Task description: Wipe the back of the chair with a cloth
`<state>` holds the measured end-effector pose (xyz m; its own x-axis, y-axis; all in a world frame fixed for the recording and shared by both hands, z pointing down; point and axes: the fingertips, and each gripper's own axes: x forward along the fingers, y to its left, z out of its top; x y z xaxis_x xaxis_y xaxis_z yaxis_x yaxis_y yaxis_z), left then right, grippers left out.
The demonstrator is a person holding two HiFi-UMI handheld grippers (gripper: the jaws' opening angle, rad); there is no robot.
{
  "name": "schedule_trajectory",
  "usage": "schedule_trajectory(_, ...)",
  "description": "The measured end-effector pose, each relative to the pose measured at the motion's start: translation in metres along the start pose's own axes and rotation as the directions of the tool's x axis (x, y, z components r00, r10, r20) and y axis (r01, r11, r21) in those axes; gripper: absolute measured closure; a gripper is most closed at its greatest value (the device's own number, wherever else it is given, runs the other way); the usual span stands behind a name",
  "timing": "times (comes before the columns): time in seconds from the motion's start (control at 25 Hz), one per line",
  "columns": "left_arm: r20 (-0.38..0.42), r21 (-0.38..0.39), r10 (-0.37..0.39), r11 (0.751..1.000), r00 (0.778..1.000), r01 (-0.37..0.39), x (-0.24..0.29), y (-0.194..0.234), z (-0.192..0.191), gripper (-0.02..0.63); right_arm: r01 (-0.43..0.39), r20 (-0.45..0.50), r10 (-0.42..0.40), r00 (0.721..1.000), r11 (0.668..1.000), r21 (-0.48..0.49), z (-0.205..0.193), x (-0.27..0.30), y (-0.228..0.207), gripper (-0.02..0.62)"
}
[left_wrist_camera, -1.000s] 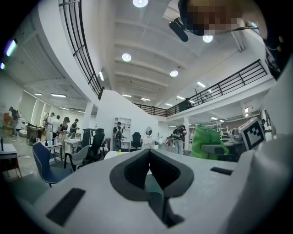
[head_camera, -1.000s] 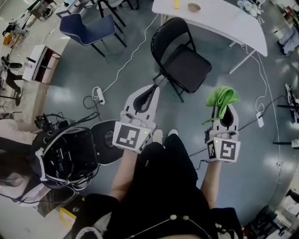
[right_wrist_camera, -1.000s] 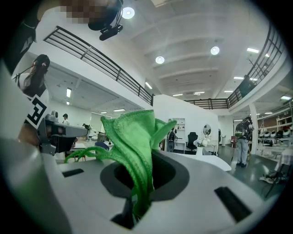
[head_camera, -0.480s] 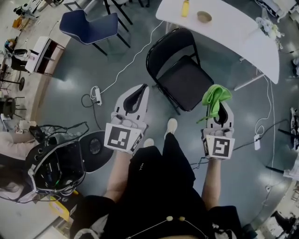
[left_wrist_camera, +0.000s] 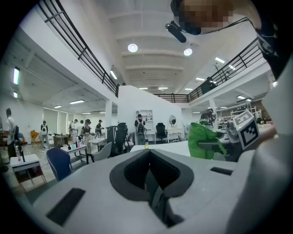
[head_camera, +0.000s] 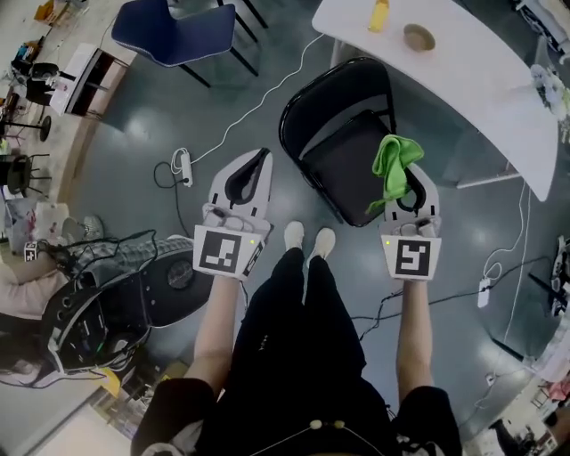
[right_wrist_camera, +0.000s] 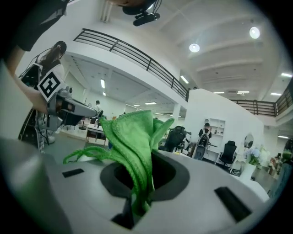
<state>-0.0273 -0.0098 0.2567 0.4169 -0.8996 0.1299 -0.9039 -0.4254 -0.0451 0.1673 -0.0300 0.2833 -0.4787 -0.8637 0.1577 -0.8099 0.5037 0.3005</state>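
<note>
Left tongs (head_camera: 253,167): pressed together with nothing between them. The left gripper view shows the tips meeting in one seam; the head view shows only their outline.
Right tongs (head_camera: 405,178): pinching the green cloth (head_camera: 392,160), which the right gripper view shows rising from the slot between the tips in loose folds.
Cloth's place: in the head view it lies over the near edge of the black chair (head_camera: 331,80), above the seat. The right gripper view shows it standing free in the air, with no chair in sight.
Chair: folding, its curved back towards the white table (head_camera: 472,71). Only the head view shows it.
Table: carries a yellow bottle (head_camera: 378,13) and a small bowl (head_camera: 419,37).
Across views: each gripper view catches the other tongs off to one side; the left one also catches the cloth.
Floor: grey, with a blue chair (head_camera: 178,27) well apart from the black one.
</note>
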Motion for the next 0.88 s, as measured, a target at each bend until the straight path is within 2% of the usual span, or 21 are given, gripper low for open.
schedule_trajectory(0.32, 0.007, -0.017, 0.037, 0.999, 0.999, -0.037, 0.051, 0.047, -0.043, 0.601, -0.066, -0.060, 0.058, 0.997, 0.987, -0.150, -0.043, 0.091, 0.021, 0.552)
schedule_trajectory(0.56, -0.017, -0.040, 0.043, 0.998, 0.999, -0.043, 0.072, 0.067, -0.087, 0.601, -0.074, -0.079, 0.060, 0.995, 0.978, -0.193, -0.086, 0.146, 0.041, 0.551)
schedule_trajectory(0.88, -0.062, -0.089, 0.041, 0.995, 0.997, -0.047, 0.085, 0.080, -0.142, 0.601, -0.120, -0.128, 0.086, 0.988, 0.949, -0.291, -0.139, 0.206, 0.067, 0.552)
